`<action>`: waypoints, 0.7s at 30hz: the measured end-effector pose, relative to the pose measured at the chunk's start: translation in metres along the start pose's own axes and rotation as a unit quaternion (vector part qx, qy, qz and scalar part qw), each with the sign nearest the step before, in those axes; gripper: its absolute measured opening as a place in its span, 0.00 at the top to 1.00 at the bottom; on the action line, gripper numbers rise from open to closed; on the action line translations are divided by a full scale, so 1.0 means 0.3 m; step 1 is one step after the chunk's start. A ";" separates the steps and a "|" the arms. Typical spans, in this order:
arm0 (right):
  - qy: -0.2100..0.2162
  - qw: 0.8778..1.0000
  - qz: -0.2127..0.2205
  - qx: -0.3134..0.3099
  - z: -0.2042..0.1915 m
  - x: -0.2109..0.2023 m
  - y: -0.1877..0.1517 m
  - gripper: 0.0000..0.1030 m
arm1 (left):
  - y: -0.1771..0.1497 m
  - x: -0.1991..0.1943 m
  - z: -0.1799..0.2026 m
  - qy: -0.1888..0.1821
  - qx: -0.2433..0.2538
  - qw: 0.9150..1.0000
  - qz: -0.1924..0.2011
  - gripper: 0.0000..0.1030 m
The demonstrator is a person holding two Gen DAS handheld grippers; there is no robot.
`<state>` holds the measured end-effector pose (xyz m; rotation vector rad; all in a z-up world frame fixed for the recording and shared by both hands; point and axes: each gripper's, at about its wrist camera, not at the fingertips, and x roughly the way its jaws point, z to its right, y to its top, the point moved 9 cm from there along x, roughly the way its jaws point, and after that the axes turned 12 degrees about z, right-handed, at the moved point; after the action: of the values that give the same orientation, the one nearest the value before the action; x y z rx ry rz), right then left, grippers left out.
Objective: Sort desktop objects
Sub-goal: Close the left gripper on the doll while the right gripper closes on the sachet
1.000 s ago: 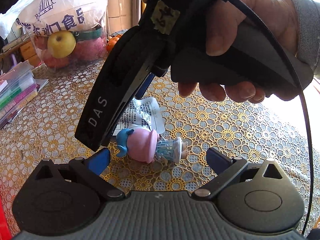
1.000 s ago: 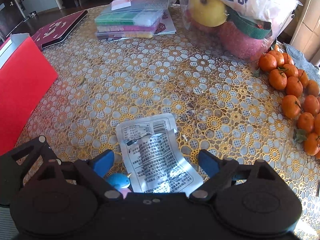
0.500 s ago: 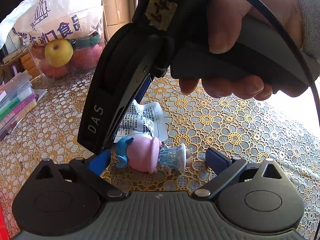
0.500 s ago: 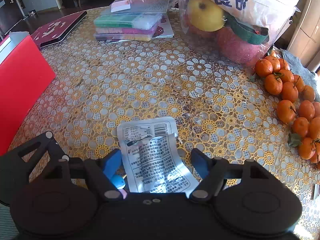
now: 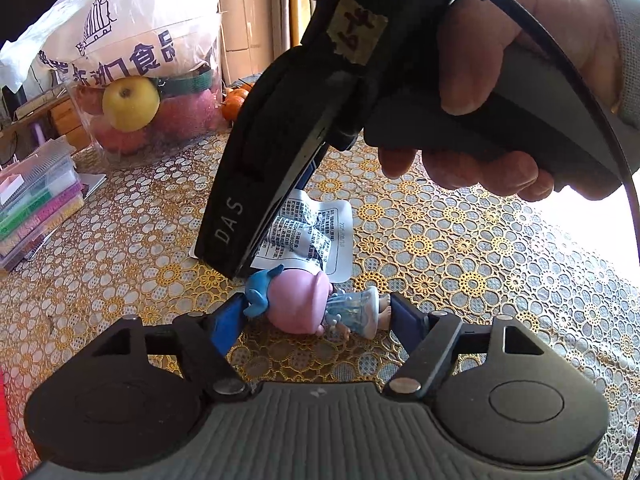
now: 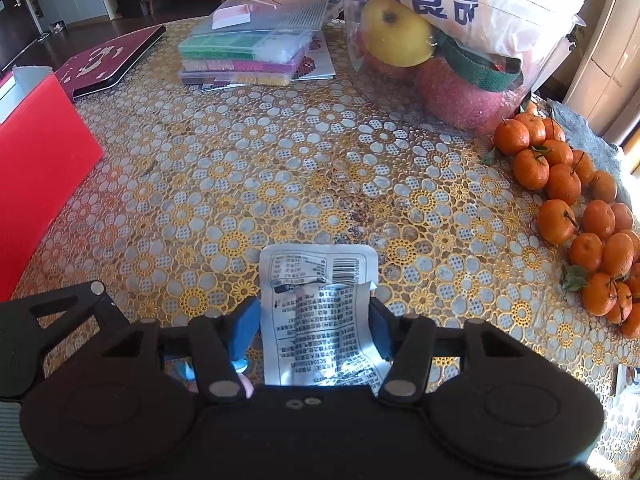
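Note:
A small toy figure (image 5: 296,304) with a pink head, blue hat and clear blue dress lies on its side on the patterned tablecloth. My left gripper (image 5: 316,316) is down around it, blue fingers touching its hat and its feet. Just behind it lies a white printed packet (image 5: 316,232). In the right wrist view the packet (image 6: 320,320) sits between the blue fingers of my right gripper (image 6: 314,328), which press both its edges so its middle buckles. A hand (image 5: 500,92) holds the right gripper's body over the toy. A bit of the toy's hat (image 6: 240,365) shows under the right gripper's left finger.
A clear tub of apples under a white bag (image 6: 452,52) stands at the back. Mandarins (image 6: 580,208) lie along the right. Stacked bead boxes (image 6: 248,52) and a dark red case (image 6: 108,60) are far left; a red box (image 6: 36,168) stands at the left edge.
Both grippers have narrowed. The left one came down and forward until its fingers reached the toy's ends. The right one's fingers came in against the packet's sides, and the packet creased.

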<state>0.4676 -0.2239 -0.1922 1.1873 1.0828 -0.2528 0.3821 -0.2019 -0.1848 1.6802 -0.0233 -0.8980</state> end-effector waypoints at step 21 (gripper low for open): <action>-0.014 1.000 -0.001 0.014 -0.018 -0.134 -0.048 0.47 | 0.014 -0.143 -0.042 0.006 -0.039 0.999 0.001 0.27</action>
<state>0.4348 -0.2398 -0.1692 1.2042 1.0592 -0.2846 0.3608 -0.1733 -0.1577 1.6139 0.0180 -0.8763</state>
